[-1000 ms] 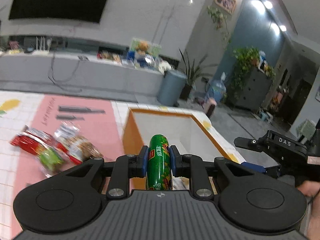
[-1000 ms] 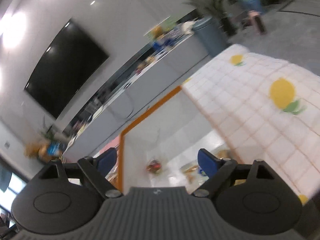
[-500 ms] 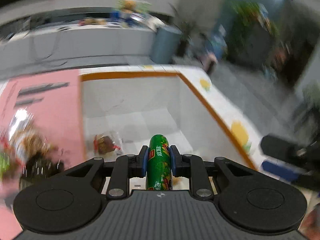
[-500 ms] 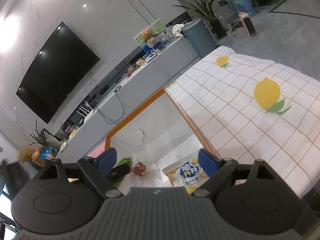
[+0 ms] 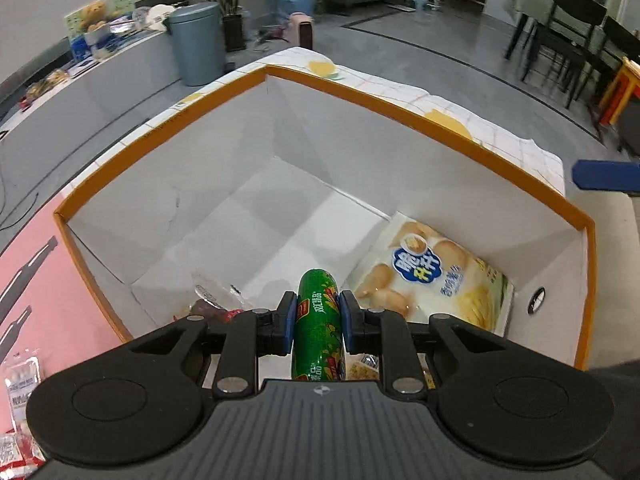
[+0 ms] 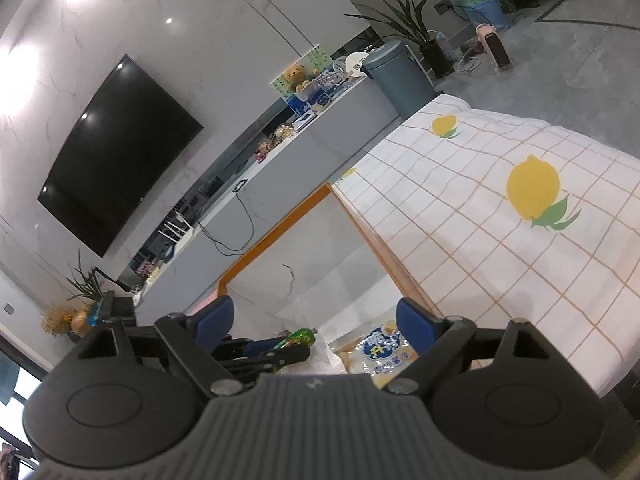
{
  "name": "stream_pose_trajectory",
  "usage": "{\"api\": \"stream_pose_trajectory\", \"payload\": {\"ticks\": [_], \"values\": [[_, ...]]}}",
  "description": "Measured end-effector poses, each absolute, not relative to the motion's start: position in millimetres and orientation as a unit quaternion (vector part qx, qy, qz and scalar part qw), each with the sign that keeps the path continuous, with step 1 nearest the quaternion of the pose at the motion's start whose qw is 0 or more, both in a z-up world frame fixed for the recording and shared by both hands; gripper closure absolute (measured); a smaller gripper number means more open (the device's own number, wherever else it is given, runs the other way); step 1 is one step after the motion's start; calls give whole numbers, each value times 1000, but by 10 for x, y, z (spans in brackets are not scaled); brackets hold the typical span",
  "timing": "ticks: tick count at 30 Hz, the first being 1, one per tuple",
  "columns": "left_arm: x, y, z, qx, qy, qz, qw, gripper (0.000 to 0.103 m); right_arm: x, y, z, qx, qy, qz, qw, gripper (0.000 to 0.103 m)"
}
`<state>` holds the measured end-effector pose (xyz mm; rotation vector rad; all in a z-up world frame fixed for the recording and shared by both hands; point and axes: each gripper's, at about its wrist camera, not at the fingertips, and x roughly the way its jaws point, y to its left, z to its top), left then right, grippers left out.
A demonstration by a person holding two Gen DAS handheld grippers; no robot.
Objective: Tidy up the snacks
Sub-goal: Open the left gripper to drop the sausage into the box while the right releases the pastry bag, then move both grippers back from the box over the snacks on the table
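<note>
Your left gripper (image 5: 317,322) has its jaws clamped on the green sausage stick (image 5: 319,328), which it holds over the white box with the orange rim (image 5: 400,116). A biscuit bag (image 5: 436,280) lies inside the box. The jaws of your right gripper (image 6: 316,320) stand wide apart, holding nothing.
</note>
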<state>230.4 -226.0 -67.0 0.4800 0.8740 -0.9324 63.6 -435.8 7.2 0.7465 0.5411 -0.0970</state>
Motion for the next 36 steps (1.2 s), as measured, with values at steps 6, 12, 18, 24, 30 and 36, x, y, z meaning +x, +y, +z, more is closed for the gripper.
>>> {"api": "stream_pose_trajectory", "payload": {"ticks": [6, 12, 18, 24, 30, 36], "values": [[2240, -2124, -509, 199, 342, -407, 823, 27, 656, -4342, 61, 356, 263, -48, 895, 16], [2060, -1896, -237, 159, 334, -389, 844, 27, 687, -4309, 64, 351, 265, -47, 897, 16], [1911, -1619, 82, 109, 322, -336, 879, 27, 738, -4174, 91, 329, 263, -28, 906, 17], [1599, -1094, 391, 38, 292, -267, 918, 27, 781, -3814, 195, 283, 242, 41, 927, 17], [1416, -730, 561, 16, 280, -201, 938, 27, 868, -3307, 308, 239, 228, 108, 938, 17], [1212, -455, 536, -6, 280, -165, 946, 27, 814, -2862, 351, 168, 198, 87, 962, 11]]}}
